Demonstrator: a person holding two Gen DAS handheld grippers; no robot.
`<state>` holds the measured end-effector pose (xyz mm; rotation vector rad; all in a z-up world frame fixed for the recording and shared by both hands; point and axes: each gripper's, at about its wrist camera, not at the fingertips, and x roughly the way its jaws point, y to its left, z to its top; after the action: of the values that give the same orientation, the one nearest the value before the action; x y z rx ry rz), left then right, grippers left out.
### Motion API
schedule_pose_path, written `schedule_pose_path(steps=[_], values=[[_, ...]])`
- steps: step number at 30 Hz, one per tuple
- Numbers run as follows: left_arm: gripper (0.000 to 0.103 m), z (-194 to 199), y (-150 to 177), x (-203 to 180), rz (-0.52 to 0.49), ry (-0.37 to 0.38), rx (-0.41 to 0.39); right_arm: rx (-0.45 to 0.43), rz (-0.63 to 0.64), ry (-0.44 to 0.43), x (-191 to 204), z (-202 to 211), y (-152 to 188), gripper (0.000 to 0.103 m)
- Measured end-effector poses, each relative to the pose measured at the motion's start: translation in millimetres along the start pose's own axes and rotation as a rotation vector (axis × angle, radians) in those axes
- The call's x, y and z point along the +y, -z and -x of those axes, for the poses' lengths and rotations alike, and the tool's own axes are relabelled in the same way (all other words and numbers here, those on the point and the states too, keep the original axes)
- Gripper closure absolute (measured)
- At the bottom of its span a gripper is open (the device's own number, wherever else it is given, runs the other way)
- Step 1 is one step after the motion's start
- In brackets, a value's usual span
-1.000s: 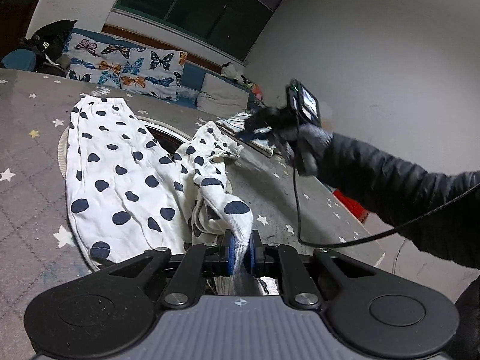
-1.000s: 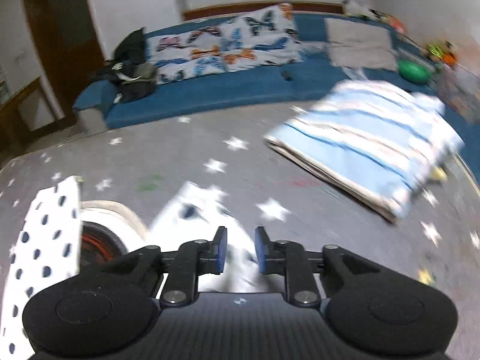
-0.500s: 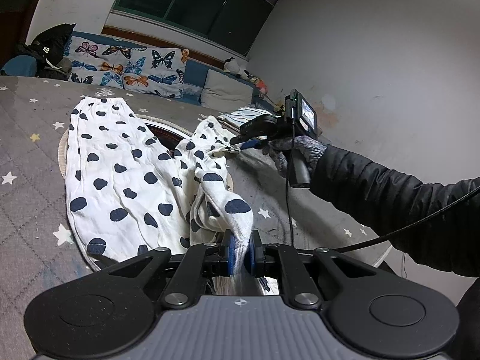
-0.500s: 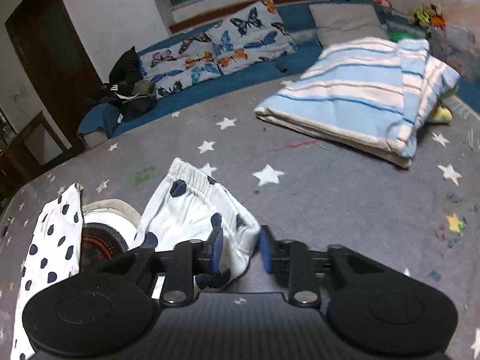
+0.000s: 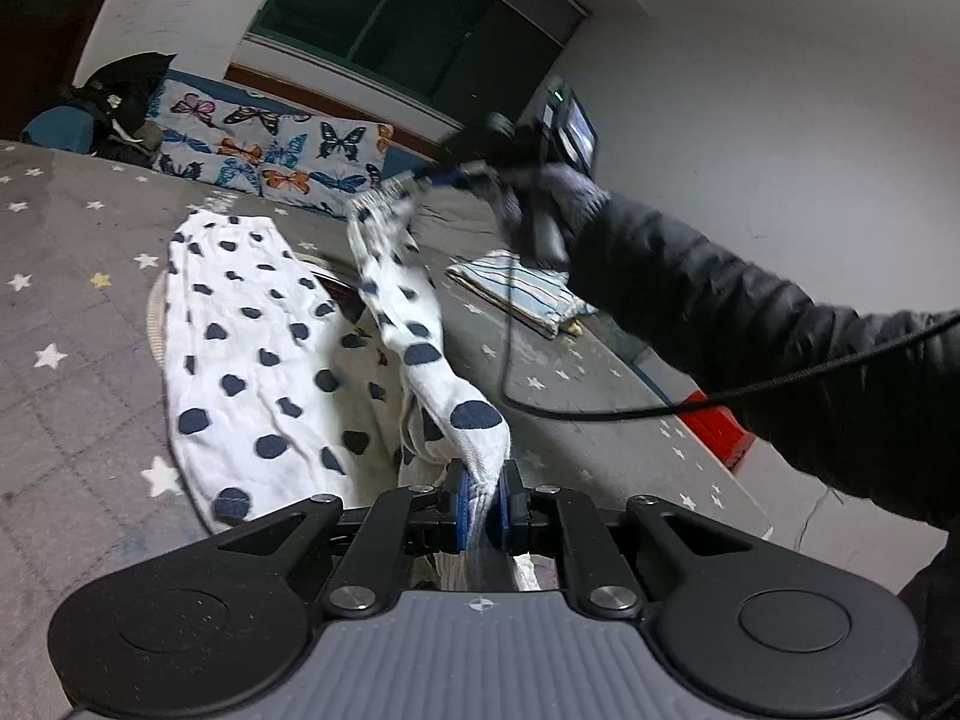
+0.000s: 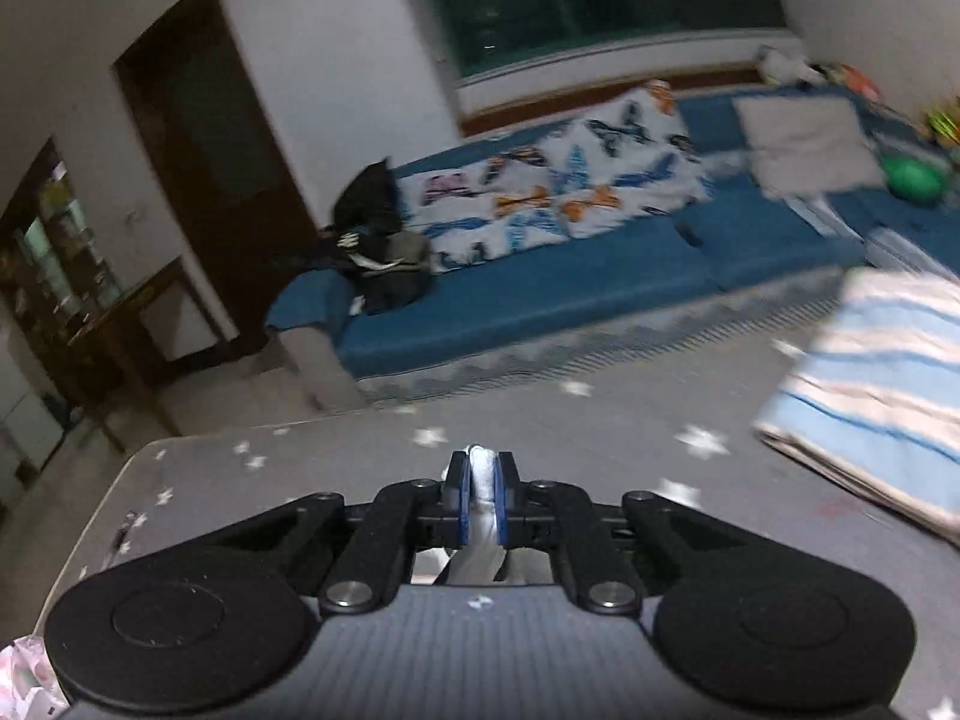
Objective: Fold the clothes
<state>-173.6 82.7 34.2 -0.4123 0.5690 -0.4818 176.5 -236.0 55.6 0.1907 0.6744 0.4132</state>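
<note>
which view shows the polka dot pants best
The left wrist view: the polka dot pants lie spread on the star-print table, one edge pinched in the left tool, another lifted by the right tool. The right wrist view shows only a white sliver between its pads.

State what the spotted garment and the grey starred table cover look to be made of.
Spotted garment: likely soft woven cotton, matte; it wrinkles and drapes limply between the two grippers. Starred cover: seemingly quilted fabric, matte; stitched diamond lines show.

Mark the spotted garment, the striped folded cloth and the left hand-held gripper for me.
spotted garment (image 5: 252, 360), left wrist view, flat spread part.
striped folded cloth (image 6: 888, 372), right wrist view, top face.
left hand-held gripper (image 5: 483, 501), left wrist view, between fingertips.
</note>
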Motion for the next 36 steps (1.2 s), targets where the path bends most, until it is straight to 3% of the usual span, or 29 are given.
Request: schedule_pose_path(steps=[3, 10, 13, 15, 19, 20, 22, 26, 30, 33, 36], values=[[0.093, 7, 2, 7, 0.022, -0.017, -0.007, 0.016, 0.067, -0.020, 44, -23, -4, 0.096], [0.092, 18, 7, 22, 0.075, -0.063, -0.012, 0.089, 0.162, -0.025, 124, -85, 22, 0.096], [0.092, 22, 9, 29, 0.098, -0.082, -0.014, 0.139, 0.152, -0.116, 145, -99, 35, 0.094], [0.092, 25, 11, 33, 0.113, -0.096, -0.016, 0.162, 0.144, -0.183, 154, -101, 40, 0.087], [0.092, 27, 14, 36, 0.120, -0.099, -0.002, 0.183, 0.137, -0.319, 155, -89, 40, 0.087], [0.092, 28, 15, 37, 0.123, -0.100, 0.002, 0.179, 0.141, -0.317, 150, -86, 38, 0.087], [0.092, 29, 16, 39, 0.129, -0.104, 0.009, 0.174, 0.158, -0.290, 143, -84, 35, 0.086], [0.090, 35, 16, 41, 0.131, -0.131, 0.008, 0.172, 0.241, -0.136, 121, -90, 39, 0.086], [0.089, 43, 14, 42, 0.133, -0.145, 0.005, 0.234, 0.249, -0.074, 102, -113, 53, 0.086], [0.088, 49, 8, 41, 0.111, -0.177, 0.000, 0.266, 0.313, -0.109, 110, -121, 69, 0.086], [0.080, 53, -7, 42, 0.082, -0.220, -0.028, 0.268, 0.370, -0.225, 127, -111, 85, 0.086]])
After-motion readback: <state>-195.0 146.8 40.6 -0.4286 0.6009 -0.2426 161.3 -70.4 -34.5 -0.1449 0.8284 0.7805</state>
